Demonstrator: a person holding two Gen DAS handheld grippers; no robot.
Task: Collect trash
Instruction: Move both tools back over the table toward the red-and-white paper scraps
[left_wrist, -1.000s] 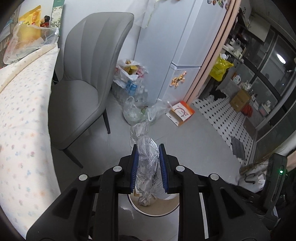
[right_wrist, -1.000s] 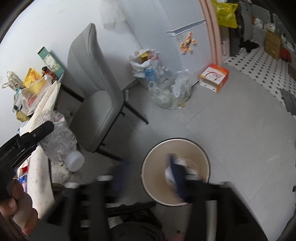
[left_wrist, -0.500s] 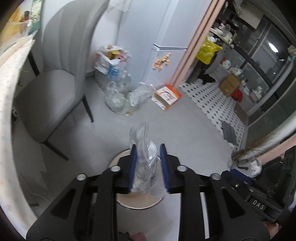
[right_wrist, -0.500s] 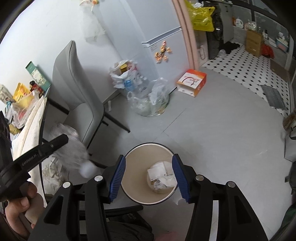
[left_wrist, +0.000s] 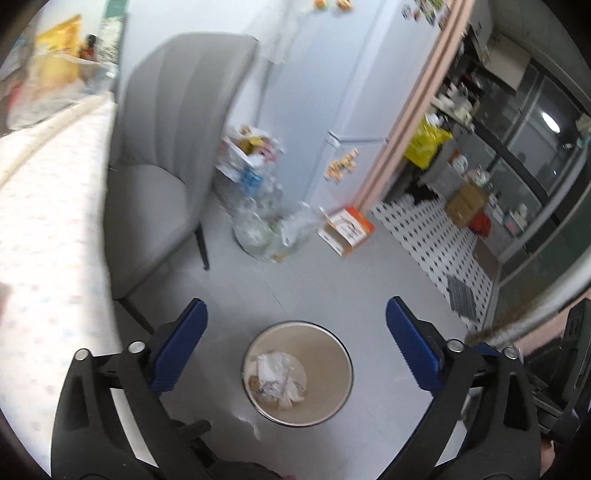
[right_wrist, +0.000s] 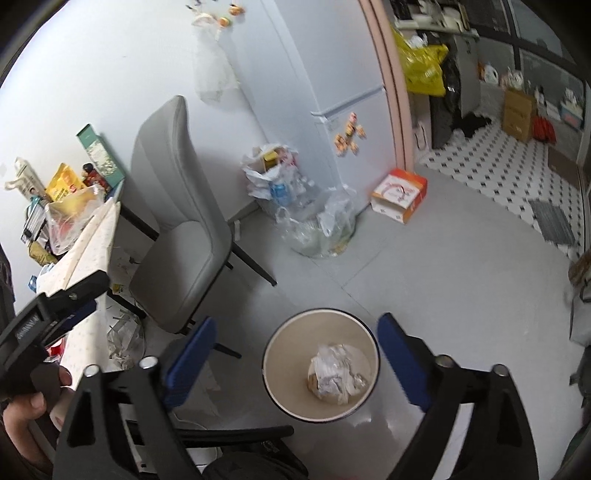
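Both my claws hang spread wide, holding nothing, left gripper (left_wrist: 295, 343) and right gripper (right_wrist: 295, 350) over the trash bin (left_wrist: 345, 363). Crumpled wrappers (right_wrist: 334, 373) lie inside it: light, soft, crushable; I'd pinch any bunched fold.

Upright on the grey floor: round beige trash bin (left_wrist: 341, 363), rim dark, holding crumpled clear plastic and paper (right_wrist: 334, 374) at the bottom.

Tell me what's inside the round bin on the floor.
The bin holds crumpled white paper and clear plastic wrap on its beige bottom. A brownish scrap shows beneath; anything under the pile is hidden.
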